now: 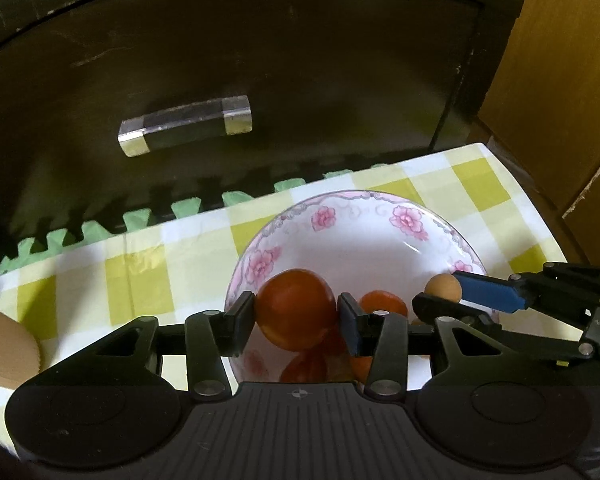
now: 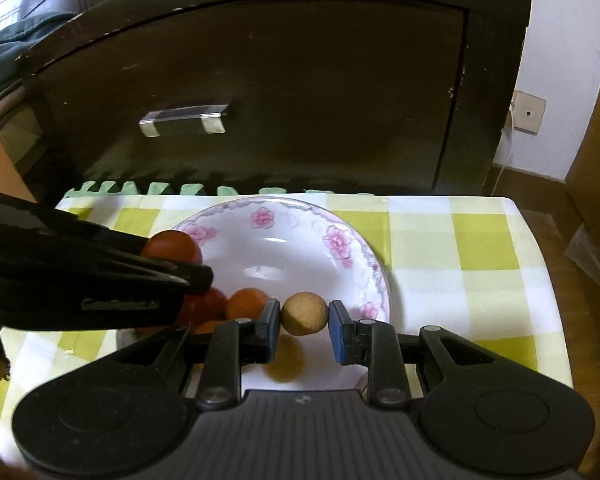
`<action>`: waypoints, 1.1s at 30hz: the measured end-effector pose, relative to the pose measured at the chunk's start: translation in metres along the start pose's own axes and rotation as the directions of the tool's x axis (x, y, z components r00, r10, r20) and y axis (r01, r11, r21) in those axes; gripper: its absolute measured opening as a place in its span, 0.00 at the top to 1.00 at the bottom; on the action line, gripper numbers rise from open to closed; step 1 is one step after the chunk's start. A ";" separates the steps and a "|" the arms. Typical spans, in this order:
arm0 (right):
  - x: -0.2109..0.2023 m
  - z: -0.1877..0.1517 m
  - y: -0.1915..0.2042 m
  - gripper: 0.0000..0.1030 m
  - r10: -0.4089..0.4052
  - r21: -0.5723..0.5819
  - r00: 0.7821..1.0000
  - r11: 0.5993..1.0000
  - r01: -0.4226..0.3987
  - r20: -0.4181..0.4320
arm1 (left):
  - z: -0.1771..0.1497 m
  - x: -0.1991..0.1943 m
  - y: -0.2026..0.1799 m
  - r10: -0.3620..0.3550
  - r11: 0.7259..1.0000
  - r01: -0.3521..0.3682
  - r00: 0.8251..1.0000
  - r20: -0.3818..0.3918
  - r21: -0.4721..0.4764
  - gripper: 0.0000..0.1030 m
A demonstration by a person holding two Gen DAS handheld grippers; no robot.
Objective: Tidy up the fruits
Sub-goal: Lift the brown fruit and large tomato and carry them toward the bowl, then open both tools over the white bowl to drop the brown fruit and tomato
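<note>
A white bowl with pink flowers (image 1: 408,216) (image 2: 340,240) stands on a yellow-checked tablecloth (image 1: 140,276). My left gripper (image 1: 296,314) is shut on a large red fruit (image 1: 295,304), held over the bowl's left side. In the right wrist view the left gripper (image 2: 184,268) comes in from the left with the red fruit (image 2: 174,246). My right gripper (image 2: 304,320) is shut on a small tan round fruit (image 2: 304,314) above the bowl's near rim, casting a shadow below. The right gripper (image 1: 440,294) and tan fruit (image 1: 443,287) also show at the right of the left wrist view. An orange fruit (image 1: 382,304) (image 2: 246,302) and red ones (image 2: 210,304) lie in the bowl.
A dark cabinet with a clear handle (image 1: 186,126) (image 2: 184,118) stands right behind the table. A green foam mat edge (image 1: 100,228) runs along the cloth's far side. The table ends at the right (image 2: 540,248), beside brown boards (image 1: 560,80). A wall socket (image 2: 530,112) sits on the right.
</note>
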State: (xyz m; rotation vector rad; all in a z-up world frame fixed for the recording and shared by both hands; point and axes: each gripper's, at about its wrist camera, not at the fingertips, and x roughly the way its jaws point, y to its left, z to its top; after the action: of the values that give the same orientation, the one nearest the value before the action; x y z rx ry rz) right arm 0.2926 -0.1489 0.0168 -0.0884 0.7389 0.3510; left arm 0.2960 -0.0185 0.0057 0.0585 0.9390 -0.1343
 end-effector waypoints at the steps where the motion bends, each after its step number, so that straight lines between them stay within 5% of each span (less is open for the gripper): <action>1: 0.001 0.001 -0.001 0.75 -0.002 0.001 1.000 1.000 0.002 0.002 | 0.001 0.000 0.000 0.000 1.000 0.000 1.000 0.001 -0.002 0.49; 15: 0.006 0.007 0.000 0.70 0.001 0.005 1.000 1.000 -0.001 -0.001 | 0.008 -0.005 0.008 -0.022 0.999 0.023 0.999 0.027 -0.025 0.39; 33: -0.050 0.002 0.010 0.70 0.007 0.008 0.997 1.000 -0.008 0.071 | -0.012 -0.059 0.023 -0.021 0.998 0.025 0.997 0.080 -0.050 0.36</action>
State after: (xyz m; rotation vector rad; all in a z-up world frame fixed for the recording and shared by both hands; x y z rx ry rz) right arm 0.2556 -0.1530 0.0524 -0.0654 0.6702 0.3563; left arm 0.2556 0.0112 0.0463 -0.0045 0.8632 -0.1334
